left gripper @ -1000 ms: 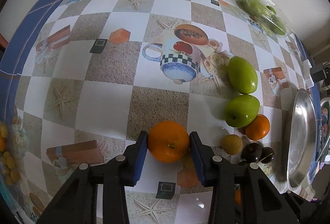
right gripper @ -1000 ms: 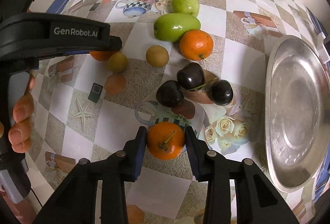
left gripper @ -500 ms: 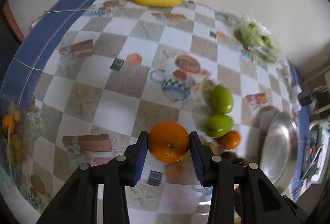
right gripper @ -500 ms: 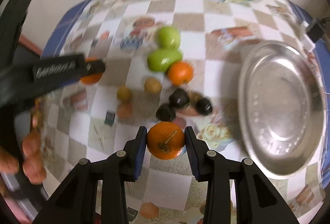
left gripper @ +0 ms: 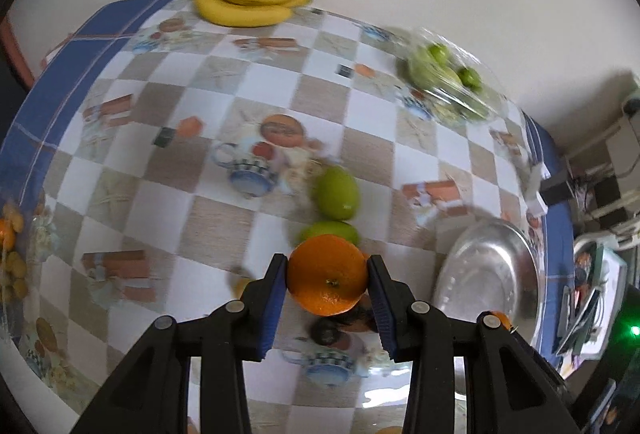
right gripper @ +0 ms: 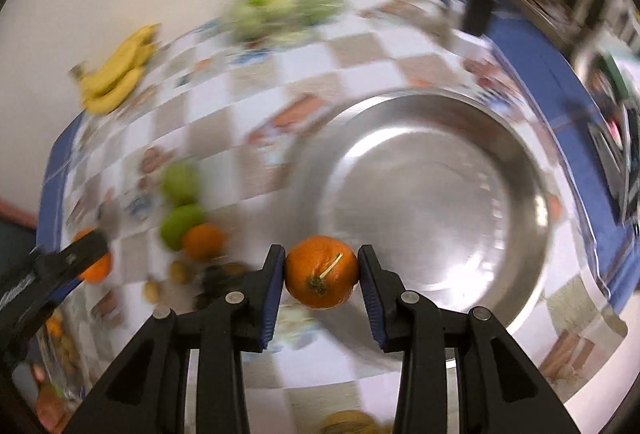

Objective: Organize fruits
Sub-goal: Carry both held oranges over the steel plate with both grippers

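The left hand-held gripper (left gripper: 327, 284) is clamped on an orange (left gripper: 327, 281), blue pads pressing both sides of the fruit. The right hand-held gripper (right gripper: 322, 276) is clamped on a second orange (right gripper: 321, 272), stem end facing the camera.

Landmark: the steel tray (right gripper: 432, 202) on the counter (left gripper: 208, 170).

Changes from the frames one second ago:
- Both oranges were then low over the checked cloth. Both are now raised clear of it, and each camera sees far more of the counter and the wall behind.
- The second orange, formerly well left of the steel tray with the dark plums between, now hangs at the tray's near-left rim.
- In the left view the steel tray (left gripper: 486, 282) formerly sat at the far right edge of the picture; it now lies just right of the held orange.

Unmoved items: two green mangoes (left gripper: 335, 188) lie left of the steel tray, with a loose orange (right gripper: 203, 241) just beside the nearer one. The banana bunch (left gripper: 250, 0) lies far beyond the tray to the left, at the wall. A clear bag of green fruit (left gripper: 450, 82) lies beyond the tray, also near the wall. The right view is motion-blurred, so the small fruits left of the tray cannot be told apart.
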